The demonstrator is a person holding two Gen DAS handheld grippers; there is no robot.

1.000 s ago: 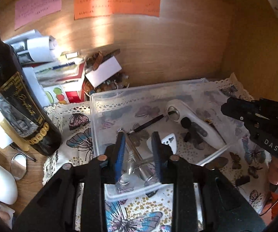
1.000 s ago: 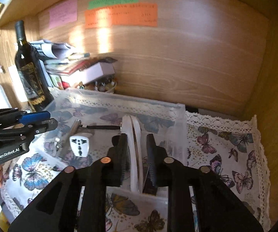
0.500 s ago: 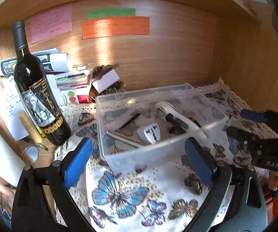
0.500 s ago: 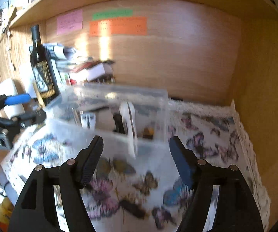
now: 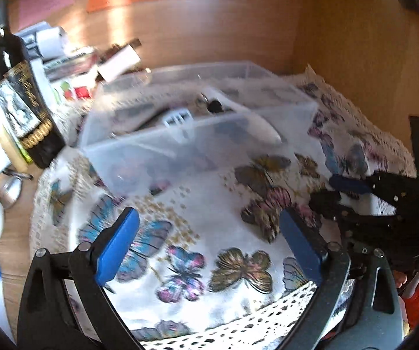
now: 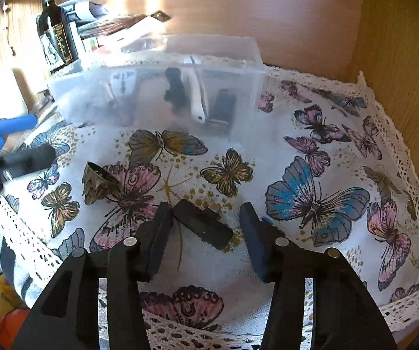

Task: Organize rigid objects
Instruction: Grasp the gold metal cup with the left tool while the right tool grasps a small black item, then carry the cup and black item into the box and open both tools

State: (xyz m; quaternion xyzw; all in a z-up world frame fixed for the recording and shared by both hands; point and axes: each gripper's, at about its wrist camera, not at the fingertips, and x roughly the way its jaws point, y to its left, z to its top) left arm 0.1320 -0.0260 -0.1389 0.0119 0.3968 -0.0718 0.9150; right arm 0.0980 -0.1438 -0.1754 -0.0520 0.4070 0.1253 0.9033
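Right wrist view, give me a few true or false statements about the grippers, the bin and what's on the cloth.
1. The right hand-held gripper is open. True.
2. A black block lies on the cloth between its fingers. True.
3. The clear bin is empty. False: it holds a white tool, a plug adapter and dark items.
4. The bottle lies on its side. False: it stands upright.
5. The left hand-held gripper is shut on something. False: it is open, holding nothing.

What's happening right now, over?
Both grippers open, left, right. Black block between right fingers, ungripped. Bronze cap loose on cloth. Bin beyond, unobstructed.
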